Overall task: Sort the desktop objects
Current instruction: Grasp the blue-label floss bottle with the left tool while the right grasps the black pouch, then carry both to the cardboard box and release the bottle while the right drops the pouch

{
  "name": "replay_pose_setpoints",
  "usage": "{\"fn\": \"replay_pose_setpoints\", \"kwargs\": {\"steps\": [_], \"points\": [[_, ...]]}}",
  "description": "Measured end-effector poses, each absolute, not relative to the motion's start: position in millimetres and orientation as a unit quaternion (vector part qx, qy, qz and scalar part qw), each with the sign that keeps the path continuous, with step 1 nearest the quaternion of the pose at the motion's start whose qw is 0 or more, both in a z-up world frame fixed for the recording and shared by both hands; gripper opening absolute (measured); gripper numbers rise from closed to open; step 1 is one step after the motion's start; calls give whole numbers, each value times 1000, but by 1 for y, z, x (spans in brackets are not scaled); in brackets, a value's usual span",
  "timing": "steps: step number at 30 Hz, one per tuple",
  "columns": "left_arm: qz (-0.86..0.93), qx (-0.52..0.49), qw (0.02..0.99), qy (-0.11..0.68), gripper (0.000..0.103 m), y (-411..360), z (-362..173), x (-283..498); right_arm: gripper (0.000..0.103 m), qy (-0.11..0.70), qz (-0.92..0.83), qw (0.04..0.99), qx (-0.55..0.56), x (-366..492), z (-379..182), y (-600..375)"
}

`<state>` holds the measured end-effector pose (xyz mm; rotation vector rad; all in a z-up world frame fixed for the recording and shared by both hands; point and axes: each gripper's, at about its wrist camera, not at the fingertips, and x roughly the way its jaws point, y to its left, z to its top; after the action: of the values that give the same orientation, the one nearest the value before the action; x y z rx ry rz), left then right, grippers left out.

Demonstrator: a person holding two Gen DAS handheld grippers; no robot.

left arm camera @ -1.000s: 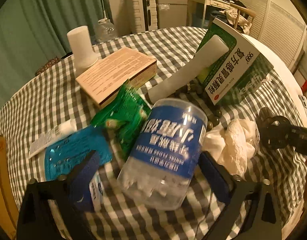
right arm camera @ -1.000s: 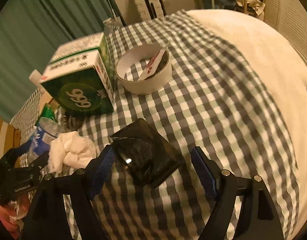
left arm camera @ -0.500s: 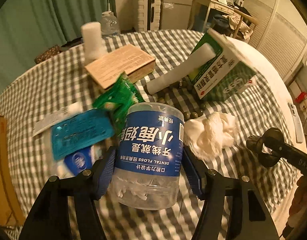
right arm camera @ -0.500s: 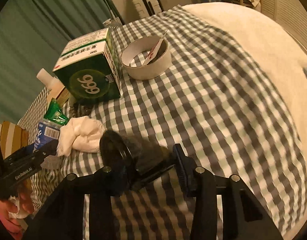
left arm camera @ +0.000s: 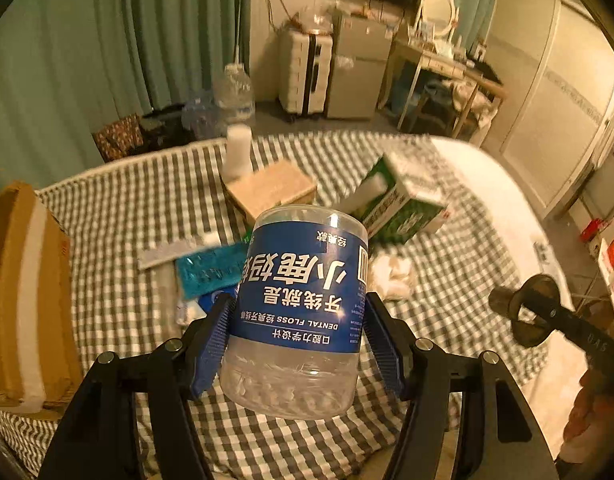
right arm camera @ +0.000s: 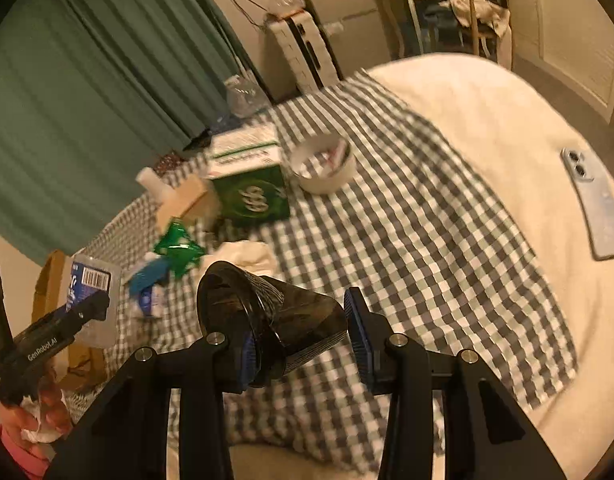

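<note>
A home bedroom: bed (right arm camera: 487, 128), curtains (left arm camera: 107, 60), suitcase (left arm camera: 305, 68), dressing table (left arm camera: 439, 64).

Each hand carries a matte black two-finger gripper. The left gripper (left arm camera: 299, 344) has two angular black arms that fork apart, each with a round silver screw head near its elbow, and ribbed blue pads (left arm camera: 213, 344) lining the inside of its jaws. The right gripper (right arm camera: 303, 340) is built the same way, with silver screws and blue ribbed pads (right arm camera: 357, 334). Left of the right gripper, the other tool's black body bears white lettering reading "GenRobot.AI".
</note>
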<state>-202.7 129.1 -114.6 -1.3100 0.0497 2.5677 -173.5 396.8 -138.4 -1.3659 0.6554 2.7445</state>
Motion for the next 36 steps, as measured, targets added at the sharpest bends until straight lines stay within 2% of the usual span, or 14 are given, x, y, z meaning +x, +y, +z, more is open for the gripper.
{"fn": "replay_pose_setpoints", "kwargs": {"steps": [15,23,36], "points": [[917,-381,109,-30,66,47,-12,-163,39,134,915,-64,-374,-153,-32,295],[925,-366,71,-67,66,-26,5,-152,39,83,922,-114,-361,-145,0,213],[923,-370,-14,-109,66,-156,-7,-143,39,23,908,-203,-367,-162,10,85]]}}
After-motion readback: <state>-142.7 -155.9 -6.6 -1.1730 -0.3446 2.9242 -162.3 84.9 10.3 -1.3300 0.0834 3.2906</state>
